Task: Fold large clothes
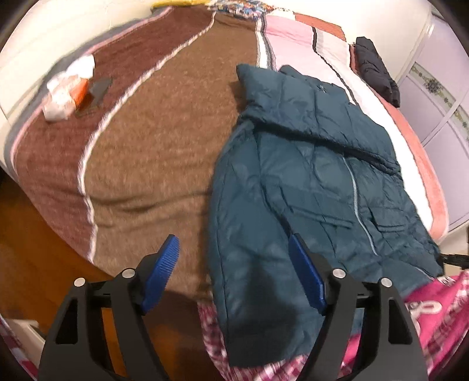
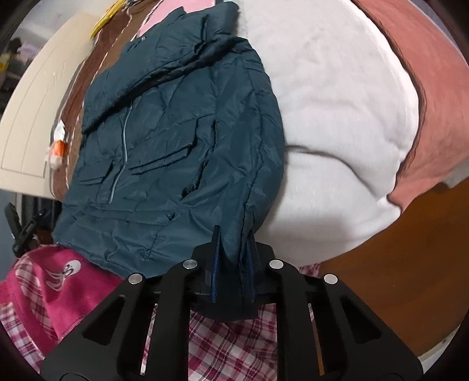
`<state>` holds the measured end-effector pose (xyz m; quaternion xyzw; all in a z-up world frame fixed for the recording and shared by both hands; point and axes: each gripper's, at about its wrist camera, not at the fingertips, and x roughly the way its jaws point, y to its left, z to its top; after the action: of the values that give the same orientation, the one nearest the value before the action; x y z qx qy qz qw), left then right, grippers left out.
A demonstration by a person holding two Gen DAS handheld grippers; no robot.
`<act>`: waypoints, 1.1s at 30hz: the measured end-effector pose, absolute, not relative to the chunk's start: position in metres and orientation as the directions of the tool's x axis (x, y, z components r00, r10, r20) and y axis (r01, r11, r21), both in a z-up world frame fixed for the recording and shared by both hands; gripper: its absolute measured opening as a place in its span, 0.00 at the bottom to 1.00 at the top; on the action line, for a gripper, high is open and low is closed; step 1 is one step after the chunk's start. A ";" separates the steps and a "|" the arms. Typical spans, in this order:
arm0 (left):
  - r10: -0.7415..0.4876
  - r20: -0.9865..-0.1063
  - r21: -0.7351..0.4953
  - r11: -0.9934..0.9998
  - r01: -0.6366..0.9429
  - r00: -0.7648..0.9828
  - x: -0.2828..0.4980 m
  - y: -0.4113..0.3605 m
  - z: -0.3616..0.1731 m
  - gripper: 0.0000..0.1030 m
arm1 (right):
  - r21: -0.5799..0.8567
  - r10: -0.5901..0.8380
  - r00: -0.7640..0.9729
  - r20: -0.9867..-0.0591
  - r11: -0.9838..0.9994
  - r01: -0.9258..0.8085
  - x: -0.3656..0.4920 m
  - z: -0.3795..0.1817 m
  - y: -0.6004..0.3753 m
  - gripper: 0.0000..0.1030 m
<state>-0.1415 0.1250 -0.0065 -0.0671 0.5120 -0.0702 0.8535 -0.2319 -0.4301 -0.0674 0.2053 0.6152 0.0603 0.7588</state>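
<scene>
— Count of clothes on the bed (image 1: pixel 146 152)?
— Two. One teal jacket (image 1: pixel 307 181), spread front-up with zip (image 1: pixel 356 199) closed, hem toward the cameras. One dark garment (image 1: pixel 376 70), bunched at the far right edge, well apart from the teal one.
— Grippers?
— Two. Left gripper (image 1: pixel 234 263) spread wide, blue pads (image 1: pixel 165 260) apart, gripping nothing; jacket's near sleeve (image 1: pixel 249 263) hanging below and between them, no pad pressing on it. Right gripper (image 2: pixel 233 255) nearly closed, pinching the cuff end of the other sleeve (image 2: pixel 252 164), cloth squeezed between the pads.
— Where exactly on the bed?
— Across the seam between two covers: brown blanket (image 1: pixel 152 132) on one side, white-and-pink blanket (image 2: pixel 337 102) on the other. Collar toward the far end, hem and sleeve ends hanging over the near edge.
— Anything else lying about?
— One crumpled white-and-orange packet (image 1: pixel 66 93) on the brown side, far left, with one small dark flat thing (image 1: pixel 99 88) just beside it; cannot tell what. Something yellow (image 1: pixel 173 3) at the very top, mostly cut off.
— In the way?
— Pink plaid clothing (image 2: pixel 222 345) on a person right under both grippers, touching the hem. Wooden floor (image 2: pixel 395 263) either side. Cream board (image 2: pixel 38 123) along the brown side, lilac cupboard doors (image 1: pixel 439 111) past the pink side.
</scene>
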 end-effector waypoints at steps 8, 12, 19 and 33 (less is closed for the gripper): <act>-0.377 -0.867 -0.395 0.919 0.010 0.325 -0.166 0.129 -0.026 0.75 | 0.370 0.336 0.217 -0.917 0.917 0.145 -0.226 -0.069 -0.429 0.15; -0.404 -0.885 -0.420 0.907 -0.024 0.230 -0.172 0.126 -0.044 0.75 | 0.385 0.349 0.221 -0.911 0.911 0.148 -0.227 -0.071 -0.430 0.15; -0.523 -0.828 -0.546 0.835 -0.075 0.201 -0.173 0.132 -0.051 0.32 | 0.427 0.379 0.259 -0.888 0.890 0.159 -0.231 -0.066 -0.435 0.12; -0.473 -0.709 -0.452 0.874 0.178 0.522 -0.135 0.103 0.059 0.10 | 0.501 0.407 0.500 -0.764 0.863 0.063 -0.200 0.017 -0.438 0.09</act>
<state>-0.1355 0.1026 0.0595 -0.1640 0.4502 -0.1901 0.8569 -0.1998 -0.4384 0.0175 0.2403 0.4891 0.1035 0.8321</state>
